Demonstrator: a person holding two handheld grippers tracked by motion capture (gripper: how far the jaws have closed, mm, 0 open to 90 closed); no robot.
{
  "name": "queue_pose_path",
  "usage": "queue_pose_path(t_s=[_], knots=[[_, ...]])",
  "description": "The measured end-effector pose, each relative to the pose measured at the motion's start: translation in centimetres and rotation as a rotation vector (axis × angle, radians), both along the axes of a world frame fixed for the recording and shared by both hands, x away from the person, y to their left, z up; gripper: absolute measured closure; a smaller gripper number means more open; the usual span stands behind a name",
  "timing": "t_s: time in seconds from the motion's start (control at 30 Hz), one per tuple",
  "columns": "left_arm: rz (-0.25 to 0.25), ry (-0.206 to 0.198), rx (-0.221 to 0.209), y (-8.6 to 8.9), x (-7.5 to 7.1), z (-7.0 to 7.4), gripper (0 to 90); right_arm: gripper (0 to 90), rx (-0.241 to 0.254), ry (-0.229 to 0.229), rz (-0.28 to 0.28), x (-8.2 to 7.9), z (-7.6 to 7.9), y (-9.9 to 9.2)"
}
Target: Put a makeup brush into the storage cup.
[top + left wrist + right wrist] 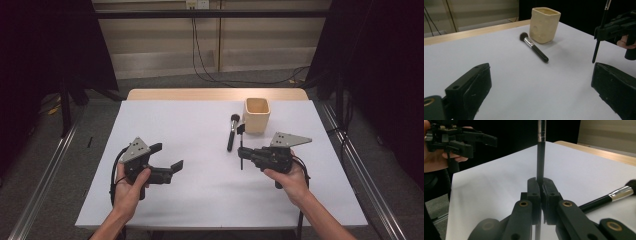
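Currently right gripper [241,152] is clamped on a thin black brush [241,150], upright above the white table [200,200], just beside the larger makeup brush [232,132] lying near the cream cup [257,115]. Left gripper [167,156] jaws wide apart, nothing between them.

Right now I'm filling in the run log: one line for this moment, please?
right gripper shut on thin brush, upright | left gripper open, holding nothing | powder brush lying beside cup
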State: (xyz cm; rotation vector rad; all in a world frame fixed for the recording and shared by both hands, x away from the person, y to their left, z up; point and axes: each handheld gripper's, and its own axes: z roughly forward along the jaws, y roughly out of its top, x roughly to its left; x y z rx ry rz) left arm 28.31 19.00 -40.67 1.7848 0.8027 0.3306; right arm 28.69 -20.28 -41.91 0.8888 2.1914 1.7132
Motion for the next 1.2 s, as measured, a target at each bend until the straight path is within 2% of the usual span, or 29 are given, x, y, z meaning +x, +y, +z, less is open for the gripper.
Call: queue_pose_path(t_s=[0.2,0.3,0.37,0.43,0.57,0.6,0.73,0.77,0.8,0.87,1.0,1.07,1.13,1.2], knots=[[0.053,-0.013,-0.032,1.5,-0.5,-0.4,3.5,85.9,0.022,-0.006,-0.032,0.9,0.8,-1.1],[0.067,-0.022,-0.072,2.0,-0.7,-0.6,4.1,85.8,0.02,-0.012,-0.046,1.5,1.1,-1.4],[0.076,-0.052,-0.097,2.1,-0.9,-0.7,9.7,85.8,0.026,-0.014,-0.054,1.9,1.3,-1.5],[0.091,-0.065,-0.125,2.4,-1.1,-0.7,10.6,85.8,0.04,-0.011,-0.056,2.1,1.6,-1.6],[0.09,-0.067,-0.112,3.1,-1.4,-1.2,7.1,85.8,0.046,-0.018,-0.072,2.7,2.2,-1.8],[0.104,-0.071,-0.111,3.3,-1.5,-1.5,6.4,85.8,0.047,-0.017,-0.075,2.9,2.3,-1.9],[0.107,-0.072,-0.095,4.6,-2.3,-2.2,5.4,85.8,0.034,-0.024,-0.098,3.5,2.7,-2.2],[0.111,-0.09,-0.095,4.9,-2.6,-2.3,5.5,85.8,0.028,-0.025,-0.101,3.5,2.8,-2.2],[0.102,-0.095,-0.1,5.2,-2.8,-2.3,5.4,85.8,0.031,-0.021,-0.106,3.6,2.9,-2.3],[0.117,-0.101,-0.094,5.7,-3.1,-2.4,5.2,85.8,0.021,-0.019,-0.111,3.8,2.9,-2.3],[0.148,-0.086,-0.098,6.1,-2.9,-2.8,4.7,85.8,0.019,-0.021,-0.128,4.3,2.8,-2.3],[0.136,-0.084,-0.098,6.3,-2.8,-3.1,4.5,85.8,0.017,-0.031,-0.135,4.6,2.9,-2.3],[0.145,-0.091,-0.069,6.3,-2.7,-3.4,4.5,85.8,0.0,-0.052,-0.143,4.9,3.1,-2.3],[0.142,-0.092,-0.075,6.3,-2.8,-3.5,4.3,85.8,0.008,-0.059,-0.15,5.2,3.3,-2.4]])
